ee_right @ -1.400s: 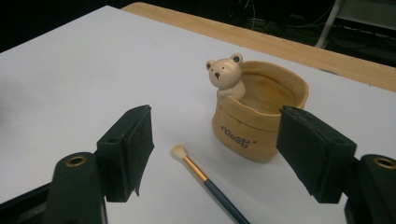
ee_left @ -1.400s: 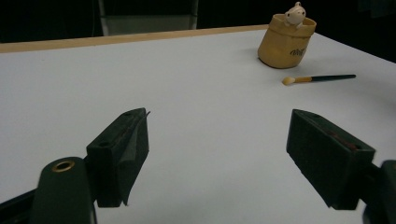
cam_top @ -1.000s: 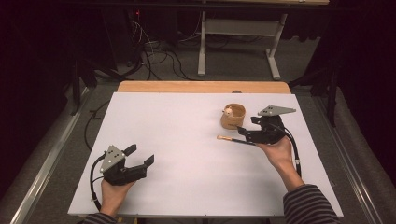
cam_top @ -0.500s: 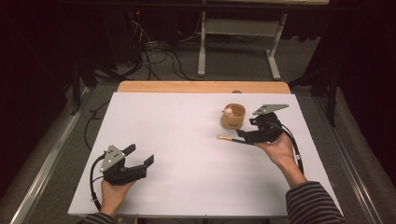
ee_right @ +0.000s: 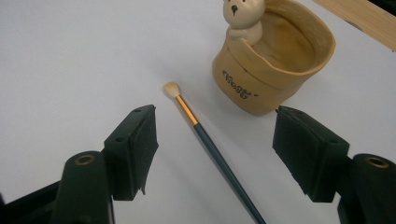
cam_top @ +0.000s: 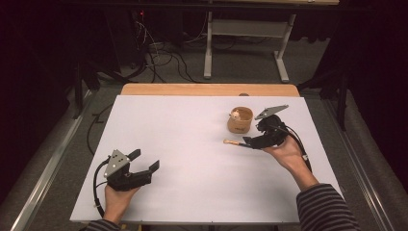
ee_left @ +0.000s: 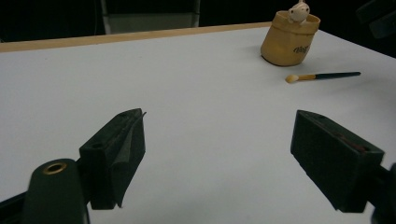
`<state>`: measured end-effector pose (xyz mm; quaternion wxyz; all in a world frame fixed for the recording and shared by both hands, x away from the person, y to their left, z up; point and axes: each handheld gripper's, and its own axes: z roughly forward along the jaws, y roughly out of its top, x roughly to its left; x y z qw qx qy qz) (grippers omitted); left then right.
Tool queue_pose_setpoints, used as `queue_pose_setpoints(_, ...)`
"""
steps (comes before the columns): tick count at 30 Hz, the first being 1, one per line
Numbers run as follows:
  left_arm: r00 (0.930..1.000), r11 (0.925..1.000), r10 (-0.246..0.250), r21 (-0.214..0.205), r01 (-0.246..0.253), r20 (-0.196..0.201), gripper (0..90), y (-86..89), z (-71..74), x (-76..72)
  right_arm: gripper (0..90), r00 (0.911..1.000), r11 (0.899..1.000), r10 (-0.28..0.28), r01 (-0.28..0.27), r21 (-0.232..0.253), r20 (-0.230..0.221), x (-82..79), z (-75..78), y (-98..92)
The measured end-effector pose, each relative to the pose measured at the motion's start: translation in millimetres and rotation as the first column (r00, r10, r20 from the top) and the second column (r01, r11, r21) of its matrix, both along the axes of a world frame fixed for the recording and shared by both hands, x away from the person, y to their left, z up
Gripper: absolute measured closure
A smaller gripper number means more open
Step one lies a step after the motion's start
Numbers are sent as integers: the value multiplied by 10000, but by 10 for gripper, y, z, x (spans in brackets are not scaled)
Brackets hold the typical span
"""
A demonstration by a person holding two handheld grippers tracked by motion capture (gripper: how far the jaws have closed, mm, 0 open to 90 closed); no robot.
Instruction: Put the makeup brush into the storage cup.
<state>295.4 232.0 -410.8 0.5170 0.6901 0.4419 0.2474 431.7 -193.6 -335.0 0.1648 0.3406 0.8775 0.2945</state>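
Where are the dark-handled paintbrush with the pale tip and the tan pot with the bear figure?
Dark-handled paintbrush (ee_right: 212,148), right gripper view, middle of its handle.
Tan pot (ee_right: 261,88), right gripper view, front outer wall.

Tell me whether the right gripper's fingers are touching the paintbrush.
Apart. The right gripper view shows the paintbrush lying on the table between the open fingers, with bare white surface on both sides.

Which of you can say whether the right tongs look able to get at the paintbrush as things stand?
Probably yes: the right tongs stand open astride the paintbrush, which lies flat on the white table, apart from the tan cup.
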Motion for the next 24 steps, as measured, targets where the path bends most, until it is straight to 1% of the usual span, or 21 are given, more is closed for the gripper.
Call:
queue_pose_setpoints(1, 10000, 10000, 0, 0, 0, 0, 184, 0, 0, 0, 326, 10000, 10000, 0, 0, 0, 0, 0, 0, 0)
queue_pose_setpoints(2, 10000, 10000, -10, 6, 10, -3, 184, 0, 0, 0, 331, 10000, 9999, 25, -26, -157, -49, 11, 6, 4)
queue_pose_setpoints(3, 10000, 10000, -10, 6, 10, -3, 184, 0, 0, 0, 331, 10000, 9999, 25, -26, -157, -49, 11, 6, 4)
queue_pose_setpoints(4, 10000, 10000, -10, 5, 10, -1, 184, 0, 0, 0, 340, 9999, 9995, 30, -34, -321, -123, 19, 10, 13)
queue_pose_setpoints(5, 10000, 10000, -13, 0, 13, 1, 184, 0, 0, 0, 340, 9999, 9995, 30, -34, -321, -123, 19, 10, 13)
queue_pose_setpoints(7, 10000, 10000, -16, 3, 16, 8, 184, 0, 0, 0, 345, 9998, 9985, 64, -73, -534, -174, 29, 14, 24)
queue_pose_setpoints(8, 10000, 10000, -16, 2, 16, 25, 184, 0, 1, -1, 352, 9995, 9975, 168, -185, -675, -249, 39, 21, 39)
queue_pose_setpoints(9, 10000, 10000, -16, 2, 16, 25, 184, 0, 1, -1, 352, 9995, 9975, 168, -185, -675, -249, 39, 21, 39)
queue_pose_setpoints(10, 10000, 10000, -17, 5, 17, 36, 184, 0, 1, -2, 358, 9993, 9964, 221, -244, -806, -294, 45, 30, 58)
queue_pose_setpoints(13, 10000, 10000, -21, 26, 21, 47, 184, -1, 1, -2, 366, 9988, 9956, 327, -357, -872, -353, 51, 39, 75)
queue_pose_setpoints(14, 10000, 10000, -24, 35, 24, 56, 185, -2, 1, -2, 374, 9984, 9943, 390, -428, -980, -403, 57, 42, 86)
queue_pose_setpoints(16, 10000, 10000, -33, 45, 32, 60, 185, -3, 1, -2, 379, 9982, 9939, 389, -433, -1012, -454, 58, 40, 91)
queue_pose_setpoints(17, 10000, 10000, -34, 49, 33, 66, 185, -4, 1, -3, 384, 9978, 9926, 445, -499, -1104, -500, 69, 38, 95)
queue_pose_setpoints(19, 10000, 10000, -38, 54, 38, 71, 185, -4, 1, -2, 397, 9970, 9915, 480, -548, -1178, -600, 82, 36, 101)
queue_pose_setpoints(20, 10000, 10000, -41, 44, 40, 75, 185, -6, 1, -2, 407, 9960, 9911, 449, -540, -1219, -768, 97, 40, 107)
queue_pose_setpoints(21, 10000, 10000, -41, 44, 40, 75, 185, -6, 1, -2, 407, 9960, 9911, 449, -540, -1219, -768, 97, 40, 107)
queue_pose_setpoints(24, 10000, 10000, -18, 55, 18, 90, 185, -6, 1, -2, 435, 9941, 9891, 445, -578, -1356, -993, 126, 39, 129)
